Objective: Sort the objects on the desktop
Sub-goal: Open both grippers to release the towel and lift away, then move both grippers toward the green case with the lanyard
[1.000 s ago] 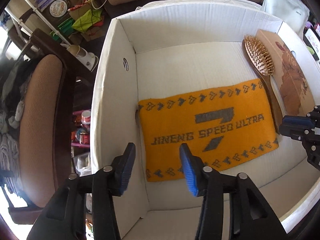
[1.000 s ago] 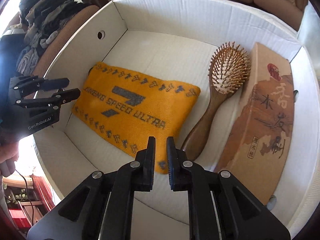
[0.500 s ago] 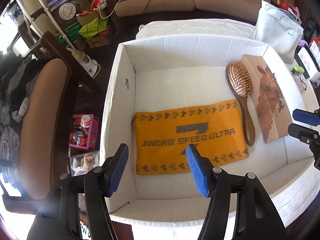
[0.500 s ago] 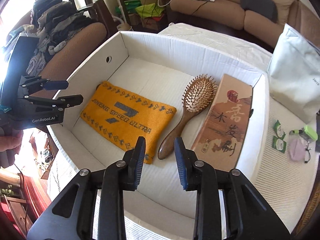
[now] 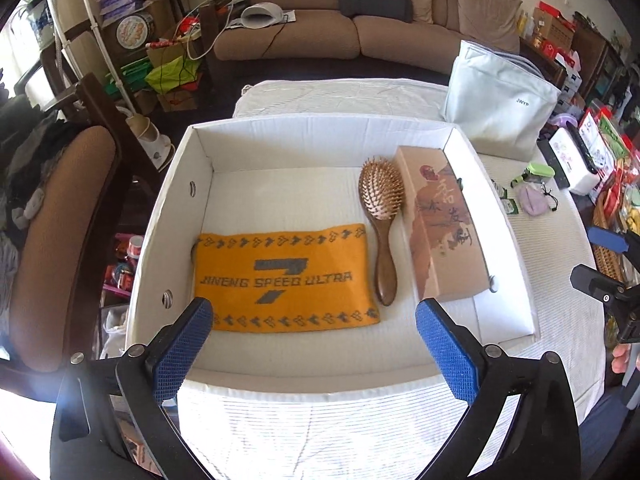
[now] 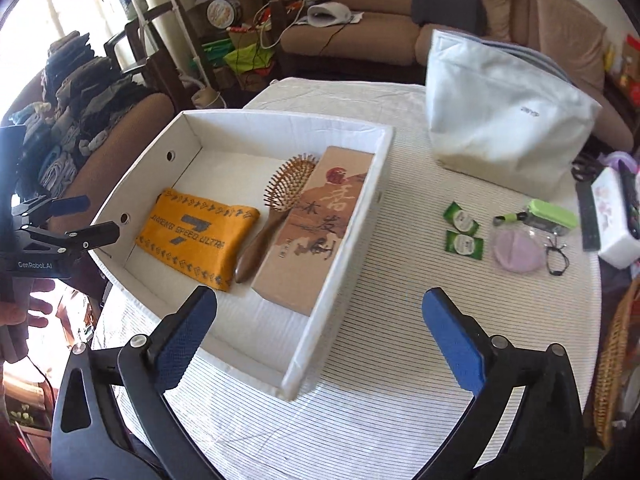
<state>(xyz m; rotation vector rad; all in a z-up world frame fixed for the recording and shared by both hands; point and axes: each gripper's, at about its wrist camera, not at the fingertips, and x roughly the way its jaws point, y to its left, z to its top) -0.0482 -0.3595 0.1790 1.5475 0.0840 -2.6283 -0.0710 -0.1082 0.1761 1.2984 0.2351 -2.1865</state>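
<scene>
Hairbrush (image 5: 381, 224) in white box (image 5: 182, 216), long axis 12–6, bristle head at 12, handle at 6. Orange cloth (image 5: 282, 276) at its 9, brown carton (image 5: 440, 228) at its 3, just beside. Box floor bare toward 12. Striped worktop (image 6: 400, 360); sofa behind. Left gripper (image 5: 314, 350), right gripper (image 6: 320, 344): jaws opening, spread, nothing between.

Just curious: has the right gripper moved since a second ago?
Yes. The right gripper has pulled up and back from the white box, jaws opening with nothing between them.
</scene>
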